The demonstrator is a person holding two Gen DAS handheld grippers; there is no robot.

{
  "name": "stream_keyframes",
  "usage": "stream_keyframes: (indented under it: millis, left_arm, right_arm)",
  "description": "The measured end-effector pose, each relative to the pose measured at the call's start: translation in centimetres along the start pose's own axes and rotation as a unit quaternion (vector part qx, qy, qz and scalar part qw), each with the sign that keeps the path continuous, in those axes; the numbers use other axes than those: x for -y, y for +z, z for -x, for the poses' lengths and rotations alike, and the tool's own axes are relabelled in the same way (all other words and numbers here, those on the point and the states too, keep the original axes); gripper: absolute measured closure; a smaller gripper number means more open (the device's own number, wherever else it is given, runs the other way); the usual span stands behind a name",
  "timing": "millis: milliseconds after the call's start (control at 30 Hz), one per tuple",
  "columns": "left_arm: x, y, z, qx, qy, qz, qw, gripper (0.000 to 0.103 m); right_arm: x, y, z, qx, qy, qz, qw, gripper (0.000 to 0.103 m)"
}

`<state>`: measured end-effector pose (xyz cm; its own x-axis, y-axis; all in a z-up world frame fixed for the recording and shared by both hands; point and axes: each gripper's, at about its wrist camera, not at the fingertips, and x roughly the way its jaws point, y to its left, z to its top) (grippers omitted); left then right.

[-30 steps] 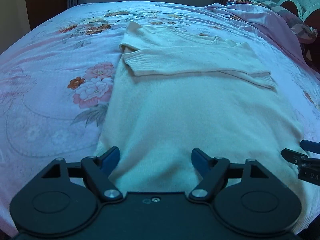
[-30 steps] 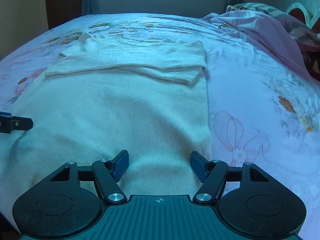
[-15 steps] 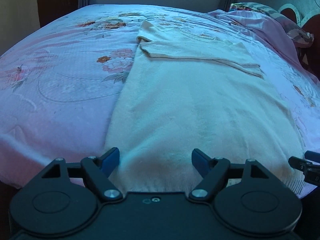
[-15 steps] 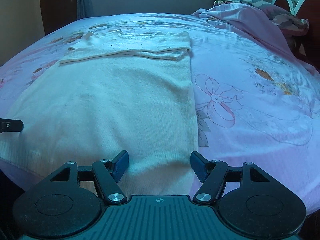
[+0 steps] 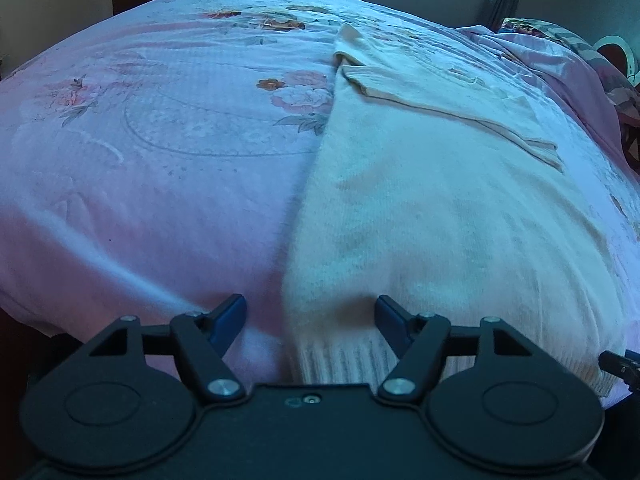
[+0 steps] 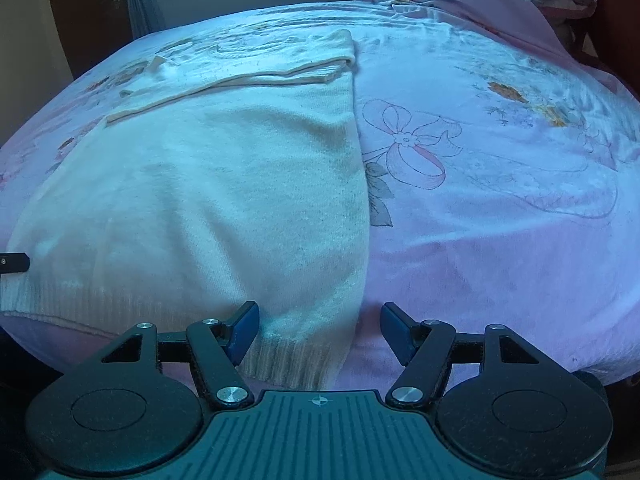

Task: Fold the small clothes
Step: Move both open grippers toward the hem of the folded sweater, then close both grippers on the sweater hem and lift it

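Note:
A cream knit sweater (image 5: 432,200) lies flat on the pink floral bed, its sleeves folded across the chest at the far end (image 5: 440,108). It also shows in the right wrist view (image 6: 224,184). My left gripper (image 5: 310,322) is open, its jaws either side of the sweater's near left hem corner (image 5: 340,356). My right gripper (image 6: 318,330) is open, its jaws either side of the near right hem corner (image 6: 304,356). Each gripper's tip shows at the edge of the other's view.
The pink floral bedspread (image 5: 160,140) covers the bed and drops off at the near edge. A crumpled pink quilt (image 6: 480,4) and pillows lie at the far right. A dark wooden headboard (image 6: 612,32) stands beyond them.
Both grippers have drawn back toward the near bed edge and lowered to the sweater's hem corners, the left shifting left and the right shifting right. Both jaws stay open.

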<state>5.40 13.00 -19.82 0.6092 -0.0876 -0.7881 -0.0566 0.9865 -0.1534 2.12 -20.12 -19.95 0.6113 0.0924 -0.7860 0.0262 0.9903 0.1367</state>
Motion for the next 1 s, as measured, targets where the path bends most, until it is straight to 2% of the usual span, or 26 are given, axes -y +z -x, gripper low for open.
stream_keyframes:
  millis: [67,100,167,200,333,367,633,667,700,733,800,900,1000]
  left_arm:
    - [-0.3,-0.2,-0.1,-0.001,-0.007,0.004,1.0,0.038]
    - [-0.4,-0.3,-0.1,-0.003,-0.011,0.004,0.9999,0.04]
    - [-0.7,-0.5,-0.1,-0.008,-0.018,0.003,0.9998,0.049]
    - [-0.7,-0.5,-0.1,-0.01,-0.023,0.003,0.9997,0.052]
    - [-0.8,-0.7,-0.2,-0.036,-0.063,0.016,0.9972,0.08]
    - [-0.6,-0.8,-0.3,-0.042,-0.069,0.017,0.9966,0.083]
    - [-0.2,-0.2,-0.9,-0.062,-0.078,0.017,0.9949,0.083]
    - [-0.1,0.0,-0.8,-0.062,-0.082,0.017,0.9946,0.083]
    - [0.0,0.1,-0.7,-0.061,-0.087,0.014,0.9943,0.087]
    - [0.1,0.2,-0.5,-0.061,-0.091,0.013,0.9938,0.093]
    - [0.4,0.6,-0.1,-0.054,-0.101,0.011,0.9933,0.093]
    - [1.1,1.5,0.5,-0.04,-0.113,0.008,0.9927,0.092]
    - [1.8,3.3,1.2,-0.014,-0.124,0.007,0.9921,0.09]
  right_arm:
    - [0.1,0.0,0.0,-0.002,0.003,-0.005,1.0,0.036]
    - [0.2,0.0,0.0,-0.004,0.004,-0.007,1.0,0.052]
    - [0.4,0.0,-0.1,-0.012,0.014,-0.016,1.0,0.071]
    - [0.5,0.0,-0.1,-0.013,0.017,-0.02,1.0,0.071]
    - [0.6,0.1,-0.3,-0.024,0.032,-0.028,0.999,0.071]
    - [0.5,0.2,-0.4,-0.026,0.035,-0.029,0.999,0.072]
    - [0.8,0.3,-0.7,-0.039,0.045,-0.038,0.998,0.071]
    - [0.9,0.4,-0.6,-0.039,0.047,-0.043,0.997,0.073]
    - [1.1,0.4,-0.5,-0.04,0.051,-0.051,0.997,0.088]
    - [1.4,0.6,-0.5,-0.044,0.064,-0.067,0.995,0.093]
    - [2.0,0.9,-0.5,-0.049,0.079,-0.098,0.991,0.094]
    - [2.3,1.4,-0.2,-0.043,0.089,-0.111,0.989,0.095]
    - [2.4,2.7,0.6,-0.019,0.106,-0.126,0.986,0.096]
